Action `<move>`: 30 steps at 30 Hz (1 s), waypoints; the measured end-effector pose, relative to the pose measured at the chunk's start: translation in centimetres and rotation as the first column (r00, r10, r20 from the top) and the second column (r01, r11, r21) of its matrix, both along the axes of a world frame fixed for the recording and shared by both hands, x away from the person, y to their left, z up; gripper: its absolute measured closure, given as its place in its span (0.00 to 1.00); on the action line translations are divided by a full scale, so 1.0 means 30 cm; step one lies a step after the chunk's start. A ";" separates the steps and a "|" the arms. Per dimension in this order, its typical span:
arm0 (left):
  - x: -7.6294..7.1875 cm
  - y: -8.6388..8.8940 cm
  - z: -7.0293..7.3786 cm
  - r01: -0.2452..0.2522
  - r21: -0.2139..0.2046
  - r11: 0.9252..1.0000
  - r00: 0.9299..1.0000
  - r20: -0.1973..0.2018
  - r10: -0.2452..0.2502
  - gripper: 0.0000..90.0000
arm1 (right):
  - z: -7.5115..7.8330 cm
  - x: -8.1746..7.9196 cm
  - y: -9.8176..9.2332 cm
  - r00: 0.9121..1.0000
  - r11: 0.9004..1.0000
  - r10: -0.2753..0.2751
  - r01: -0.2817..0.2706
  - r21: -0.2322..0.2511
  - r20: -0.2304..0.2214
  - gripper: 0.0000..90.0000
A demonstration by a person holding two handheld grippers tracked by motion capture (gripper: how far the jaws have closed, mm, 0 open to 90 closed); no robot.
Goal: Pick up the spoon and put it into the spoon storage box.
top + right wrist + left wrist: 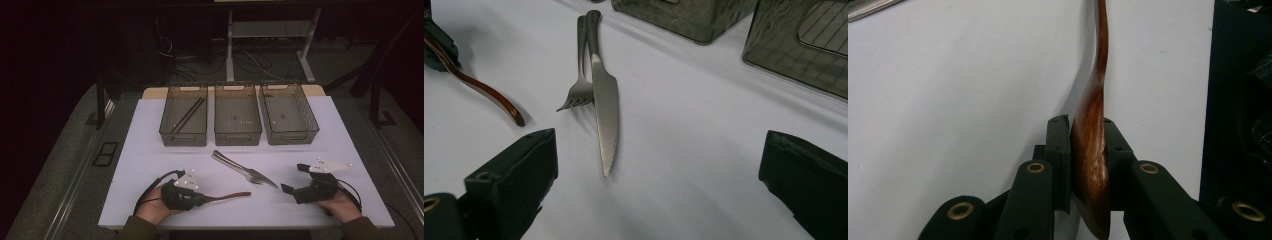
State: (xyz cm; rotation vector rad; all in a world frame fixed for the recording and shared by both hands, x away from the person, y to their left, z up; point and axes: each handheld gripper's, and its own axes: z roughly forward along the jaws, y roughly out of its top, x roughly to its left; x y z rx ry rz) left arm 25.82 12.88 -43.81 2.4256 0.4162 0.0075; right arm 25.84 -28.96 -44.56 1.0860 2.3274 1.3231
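Your olive sleeves (134,227) end at two black grippers, the left gripper (200,199) and right gripper (292,179), each topped by a grey three-cornered plate (188,180), trailing a black cable (150,189), with brass-ringed screws (1036,167) at six o'clock.

The high view looks forward and down over the white table (150,150). Each gripper view sits low, close behind its own jaws; both catch the wooden spoon (1093,150).
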 end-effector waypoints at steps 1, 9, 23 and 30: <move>0.001 0.000 0.001 0.001 0.002 1.000 1.000 0.000 -0.001 0.86 | 0.000 0.000 0.000 1.000 1.000 0.000 0.000 -0.001 0.001 0.02; -0.006 -0.014 0.012 -0.001 0.007 1.000 1.000 0.019 0.001 0.87 | 0.000 0.000 0.000 1.000 1.000 0.000 0.000 -0.001 0.000 0.02; 0.001 -0.002 0.073 -0.098 -0.093 0.991 0.992 0.068 0.105 0.87 | -0.001 0.001 0.002 1.000 1.000 0.002 -0.002 -0.005 0.001 0.02; 0.025 0.012 0.093 -0.155 -0.130 0.979 0.984 0.066 0.165 0.87 | -0.002 0.001 0.003 1.000 1.000 0.004 -0.004 -0.007 -0.001 0.02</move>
